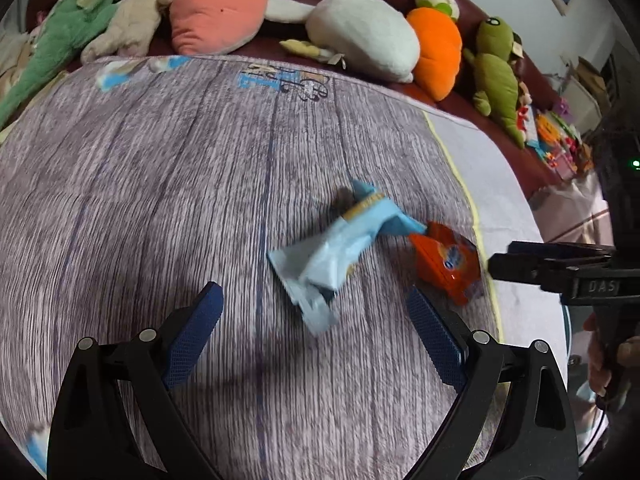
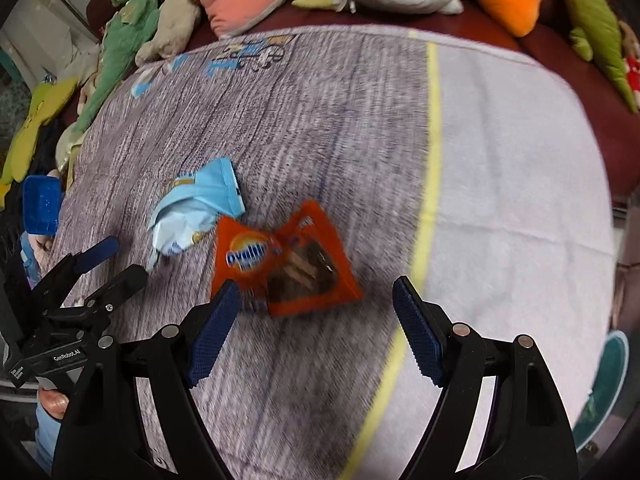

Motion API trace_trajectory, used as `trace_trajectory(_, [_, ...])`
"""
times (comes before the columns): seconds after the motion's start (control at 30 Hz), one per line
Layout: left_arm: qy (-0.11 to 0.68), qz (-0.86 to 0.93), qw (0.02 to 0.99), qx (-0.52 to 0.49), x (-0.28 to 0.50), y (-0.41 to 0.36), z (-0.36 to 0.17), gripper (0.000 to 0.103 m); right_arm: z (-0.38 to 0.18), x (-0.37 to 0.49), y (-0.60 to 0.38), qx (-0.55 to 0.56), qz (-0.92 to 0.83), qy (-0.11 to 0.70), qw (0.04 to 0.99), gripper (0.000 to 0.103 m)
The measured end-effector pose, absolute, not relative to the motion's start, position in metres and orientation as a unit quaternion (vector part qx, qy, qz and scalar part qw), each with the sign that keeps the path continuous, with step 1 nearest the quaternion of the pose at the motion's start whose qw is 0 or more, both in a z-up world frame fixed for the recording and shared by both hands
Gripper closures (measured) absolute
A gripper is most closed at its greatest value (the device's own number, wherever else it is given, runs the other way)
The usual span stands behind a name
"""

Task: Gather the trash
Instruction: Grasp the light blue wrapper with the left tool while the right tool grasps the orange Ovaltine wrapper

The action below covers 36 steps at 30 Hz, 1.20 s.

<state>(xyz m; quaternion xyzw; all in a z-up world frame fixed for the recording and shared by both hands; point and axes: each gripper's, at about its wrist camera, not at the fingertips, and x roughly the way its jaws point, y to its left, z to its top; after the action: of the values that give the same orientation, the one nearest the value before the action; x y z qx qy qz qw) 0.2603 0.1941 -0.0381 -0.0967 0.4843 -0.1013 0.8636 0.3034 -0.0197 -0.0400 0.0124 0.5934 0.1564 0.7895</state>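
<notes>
A crumpled light-blue wrapper and an orange Ovaltine wrapper lie side by side on a grey wood-grain blanket. My left gripper hovers open over the blue wrapper's near end, and its pads do not touch it. My right gripper is open just above the orange wrapper, whose near corner shows beside the left fingertip. Each gripper also shows in the other's view, the right gripper beside the orange wrapper and the left gripper beside the blue one.
Plush toys line a dark red sofa back behind the blanket. A yellow stripe divides the grey print from a white part. A blue block sits at the left edge, and a teal rim is low on the right.
</notes>
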Motion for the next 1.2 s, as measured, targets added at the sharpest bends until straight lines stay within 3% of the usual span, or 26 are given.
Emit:
trace_trajectory(0.33, [0.494, -0.129, 0.858, -0.053, 0.302, 0.177, -0.058, 0.010, -0.077, 0.330, -0.013, 0.032, 0.188, 0.616, 0.765, 0.028])
trace_trajectory(0.5, [0.499, -0.136, 0.855, -0.032, 0.305, 0.167, -0.071, 0.048, -0.086, 0.332, -0.017, 0.059, 0.209, 0.614, 0.759, 0.028])
trace_trajectory(0.67, [0.498, -0.135, 0.856, -0.038, 0.299, 0.169, -0.070, 0.069, -0.085, 0.325, -0.016, 0.064, 0.236, 0.605, 0.757, 0.046])
trace_trajectory(0.73, [0.498, -0.126, 0.857, -0.042, 0.294, 0.170, -0.069, 0.070, -0.085, 0.323, -0.016, 0.068, 0.245, 0.606, 0.754, 0.065])
trace_trajectory(0.83, [0.500, -0.117, 0.857, -0.043, 0.284, 0.168, -0.067, 0.070, -0.080, 0.315, -0.016, 0.068, 0.247, 0.599, 0.758, 0.074])
trace_trajectory(1.2, [0.498, -0.115, 0.859, -0.032, 0.243, 0.133, -0.046, 0.070, -0.060, 0.278, -0.076, 0.085, 0.194, 0.588, 0.781, 0.075])
